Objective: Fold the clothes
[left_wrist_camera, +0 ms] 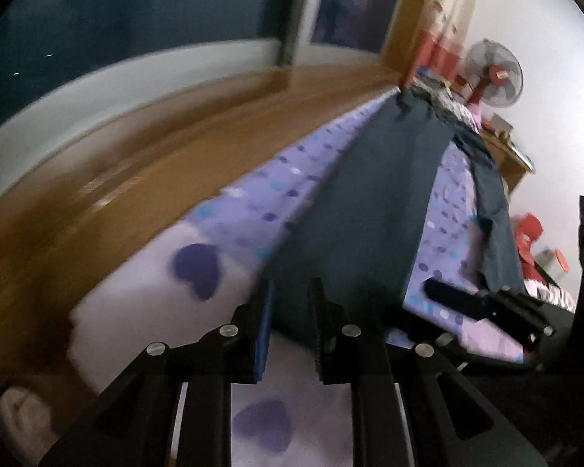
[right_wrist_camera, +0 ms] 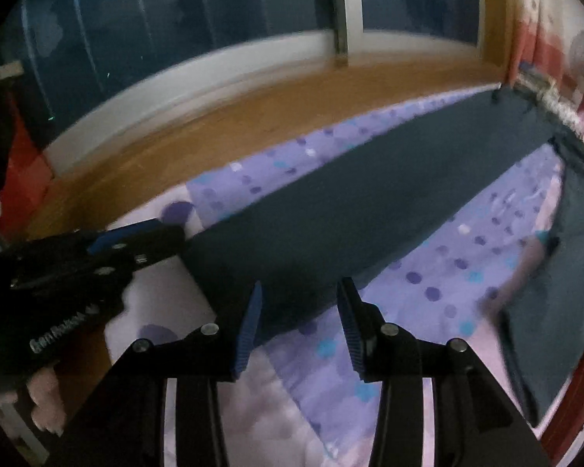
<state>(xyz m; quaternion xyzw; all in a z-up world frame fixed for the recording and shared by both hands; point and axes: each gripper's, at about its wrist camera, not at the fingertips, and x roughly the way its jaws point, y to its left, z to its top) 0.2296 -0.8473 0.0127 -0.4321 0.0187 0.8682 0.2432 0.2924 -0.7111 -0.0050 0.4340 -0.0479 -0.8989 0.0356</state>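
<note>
1. A pair of dark blue-grey trousers (right_wrist_camera: 370, 198) lies spread flat on a lilac bedsheet with purple and turquoise dots (right_wrist_camera: 440, 272). One leg runs as a long band from its hem, just ahead of both tools, away to the waist at the far end of the bed; the other leg (right_wrist_camera: 556, 292) branches off to the right and comes back down the bed's right side.
2. The near leg's long axis points away from the tongs, slanting up and to the right in both views.
3. The left gripper (left_wrist_camera: 292, 311) hangs over the hem's left corner, its jaws slightly apart, with the hem showing between them but no pad pressing cloth that I can make out.
4. The right gripper (right_wrist_camera: 298, 311) sits over the hem's right part, jaws parted wider and empty.
5. Both hands are about equally near the hem; the right one is nearer the stray second leg.
6. Judging from this, the fold is barely begun.
7. No container is in view.
</note>
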